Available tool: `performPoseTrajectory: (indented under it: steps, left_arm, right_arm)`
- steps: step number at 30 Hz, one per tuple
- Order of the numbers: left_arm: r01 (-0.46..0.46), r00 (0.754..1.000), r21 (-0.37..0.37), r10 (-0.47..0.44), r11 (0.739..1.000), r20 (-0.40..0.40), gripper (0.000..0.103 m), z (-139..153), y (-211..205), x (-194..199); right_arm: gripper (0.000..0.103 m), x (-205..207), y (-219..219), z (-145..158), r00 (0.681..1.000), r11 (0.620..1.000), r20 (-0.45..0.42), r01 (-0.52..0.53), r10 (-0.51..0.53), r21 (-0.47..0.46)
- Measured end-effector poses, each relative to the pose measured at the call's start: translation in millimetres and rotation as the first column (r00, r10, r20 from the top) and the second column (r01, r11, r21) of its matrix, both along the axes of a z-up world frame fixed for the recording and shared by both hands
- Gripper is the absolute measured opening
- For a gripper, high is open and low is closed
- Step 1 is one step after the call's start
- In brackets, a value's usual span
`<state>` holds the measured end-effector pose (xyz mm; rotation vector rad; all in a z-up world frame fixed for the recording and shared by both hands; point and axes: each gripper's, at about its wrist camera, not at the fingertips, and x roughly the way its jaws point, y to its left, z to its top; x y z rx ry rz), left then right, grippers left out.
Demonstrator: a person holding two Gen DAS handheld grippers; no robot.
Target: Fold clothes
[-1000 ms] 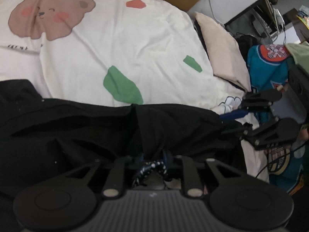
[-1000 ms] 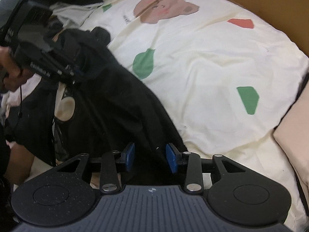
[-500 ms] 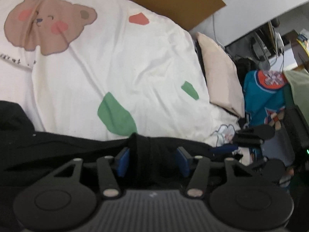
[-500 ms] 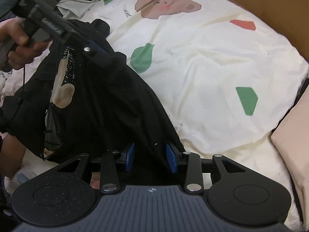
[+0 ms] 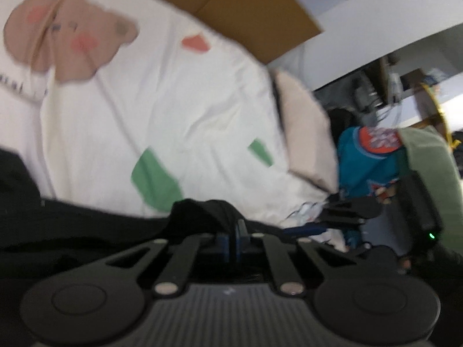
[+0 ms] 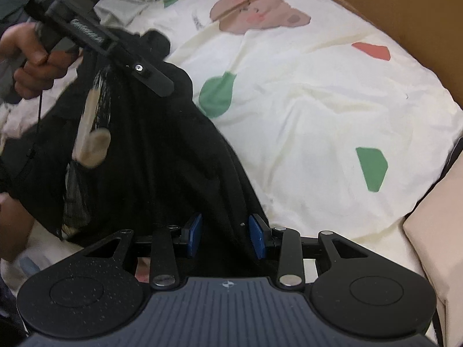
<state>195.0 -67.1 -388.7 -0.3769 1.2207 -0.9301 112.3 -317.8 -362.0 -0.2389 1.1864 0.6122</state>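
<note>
A black garment (image 5: pixel 86 231) (image 6: pixel 159 159) hangs stretched over the bear-print bedcover (image 5: pixel 173 101) (image 6: pixel 318 115). My left gripper (image 5: pixel 231 240) is shut on a bunched fold of it, the blue pads pressed together. In the right wrist view the left gripper (image 6: pixel 162 84) is held by a hand (image 6: pixel 31 57) at the upper left, lifting the cloth. A pale print (image 6: pixel 92 144) shows on the hanging part. My right gripper (image 6: pixel 225 237) stands open, its blue pads apart with black cloth lying between them. The left wrist view shows the right gripper (image 5: pixel 332 217) at the garment's right end.
A beige pillow (image 5: pixel 303 133) (image 6: pixel 434 231) lies at the bed's right edge. Brown cardboard (image 5: pixel 254 14) (image 6: pixel 405 14) stands behind the bed. A teal garment (image 5: pixel 367 162) and cluttered shelves are beyond the pillow. Light clothes are piled at the bed's left (image 6: pixel 17 121).
My left gripper's pads, apart half a second ago, have come together on the black fold, and it has lifted the cloth a little. The right gripper's pads keep the same gap.
</note>
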Motion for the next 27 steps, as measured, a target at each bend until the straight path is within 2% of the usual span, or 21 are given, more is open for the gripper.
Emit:
performPoseTrajectory:
  steps: [3, 6, 8, 13, 17, 20, 23, 25, 27]
  left_arm:
    - [0.028, 0.997, -0.047, -0.024, 0.999, 0.076, 0.004, 18, 1, -3]
    - [0.057, 0.985, -0.062, -0.047, 0.996, 0.163, 0.004, 34, -1, -9]
    - [0.085, 0.979, -0.07, -0.071, 0.994, 0.192, 0.004, 40, -4, -12]
    - [0.115, 0.98, -0.029, -0.108, 0.993, 0.165, 0.004, 34, -1, -18]
    - [0.121, 0.983, 0.071, -0.129, 0.99, 0.13, 0.004, 15, 1, -25]
    - [0.126, 0.988, 0.1, -0.134, 0.987, 0.077, 0.004, 2, 1, -24]
    - [0.111, 0.992, 0.114, -0.117, 0.987, 0.047, 0.015, -2, 5, -19]
    - [0.083, 0.996, 0.102, -0.086, 0.991, 0.026, 0.033, -1, 10, -15]
    - [0.046, 0.999, 0.083, -0.047, 0.995, 0.005, 0.044, -2, 16, -9]
  right_arm:
    - [0.042, 10, -4, 12, 0.999, 0.996, -0.001, 0.043, -0.043, 0.076]
    - [0.042, 18, 0, 11, 0.999, 0.994, -0.011, 0.036, -0.035, 0.099]
    - [0.042, 23, 2, 10, 0.999, 0.993, -0.018, 0.031, -0.03, 0.114]
    - [0.042, 37, 8, 8, 0.999, 0.988, -0.034, 0.02, -0.015, 0.153]
    - [0.042, 44, 13, 4, 0.999, 0.985, -0.052, 0.01, -0.001, 0.174]
    - [0.042, 40, 18, -1, 0.998, 0.986, -0.06, -0.01, 0.02, 0.166]
    - [0.042, 37, 22, -4, 0.998, 0.989, -0.056, -0.034, 0.042, 0.145]
    - [0.042, 36, 22, -4, 0.998, 0.989, -0.054, -0.034, 0.042, 0.144]
    - [0.042, 35, 23, -3, 0.998, 0.989, -0.052, -0.034, 0.042, 0.144]
